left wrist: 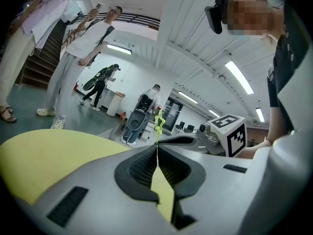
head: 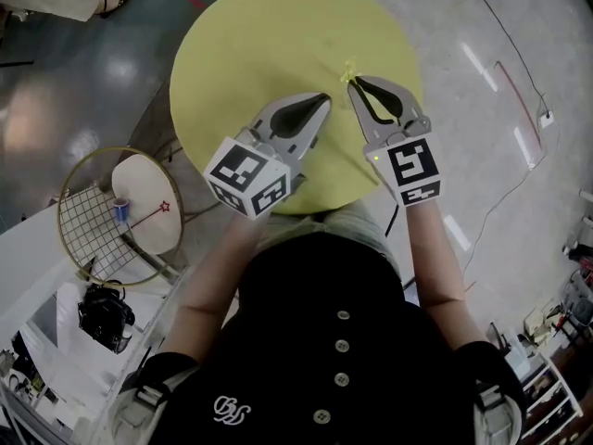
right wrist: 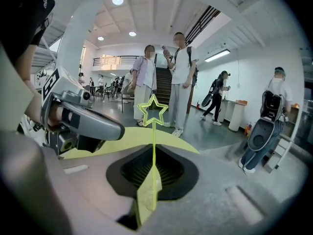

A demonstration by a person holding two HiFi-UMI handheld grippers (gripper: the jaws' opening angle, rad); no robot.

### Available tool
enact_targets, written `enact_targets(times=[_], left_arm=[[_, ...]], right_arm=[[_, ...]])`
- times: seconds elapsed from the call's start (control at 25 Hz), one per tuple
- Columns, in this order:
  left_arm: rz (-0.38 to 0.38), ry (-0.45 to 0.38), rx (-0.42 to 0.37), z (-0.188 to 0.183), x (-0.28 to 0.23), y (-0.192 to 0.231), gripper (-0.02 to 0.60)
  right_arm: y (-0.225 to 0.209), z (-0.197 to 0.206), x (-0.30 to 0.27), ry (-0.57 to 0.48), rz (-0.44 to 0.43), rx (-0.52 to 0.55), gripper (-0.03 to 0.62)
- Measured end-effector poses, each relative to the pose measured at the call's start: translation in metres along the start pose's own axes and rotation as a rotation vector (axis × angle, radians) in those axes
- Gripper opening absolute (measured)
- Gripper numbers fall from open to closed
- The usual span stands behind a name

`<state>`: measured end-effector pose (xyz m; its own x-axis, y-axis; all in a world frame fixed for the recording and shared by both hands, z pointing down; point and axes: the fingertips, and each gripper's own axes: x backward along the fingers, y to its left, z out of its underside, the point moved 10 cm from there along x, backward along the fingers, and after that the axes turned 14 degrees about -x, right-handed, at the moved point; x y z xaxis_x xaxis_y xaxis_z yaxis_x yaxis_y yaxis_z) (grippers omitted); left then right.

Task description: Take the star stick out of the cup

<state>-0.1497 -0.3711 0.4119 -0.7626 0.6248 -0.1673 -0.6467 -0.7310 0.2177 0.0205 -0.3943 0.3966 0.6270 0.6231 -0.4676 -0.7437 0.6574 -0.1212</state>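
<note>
Yellow table [head: 269,35]; star stick [right wrist: 153,146] upright, star-up.

Overhead, two close views; shared star stick [right wrist: 153,112]

Two tools, left tool [head: 325,98], right tool [head: 352,83], two star sticks, green stick [right wrist: 153,131], red stick [head: 148,216], one cup [head: 120,209], one table [head: 250,54]

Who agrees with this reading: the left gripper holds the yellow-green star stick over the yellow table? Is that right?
Wrong gripper. The right gripper holds the star stick, its shaft pinched between the jaws, as the right gripper view shows. The left gripper is shut on nothing. The yellow table lies below, as stated.
</note>
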Motion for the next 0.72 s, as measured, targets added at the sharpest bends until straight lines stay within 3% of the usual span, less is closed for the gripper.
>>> enact_targets(times=[0.36, 0.72], left_arm=[[-0.003, -0.035, -0.062, -0.014, 0.005, -0.023, 0.017], [-0.054, -0.051, -0.06, -0.02, 0.012, -0.043, 0.017]], right_arm=[[-0.013, 0.003, 0.022, -0.095, 0.026, -0.172, 0.017], [-0.021, -0.001, 0.055, -0.203, 0.045, -0.313, 0.017]])
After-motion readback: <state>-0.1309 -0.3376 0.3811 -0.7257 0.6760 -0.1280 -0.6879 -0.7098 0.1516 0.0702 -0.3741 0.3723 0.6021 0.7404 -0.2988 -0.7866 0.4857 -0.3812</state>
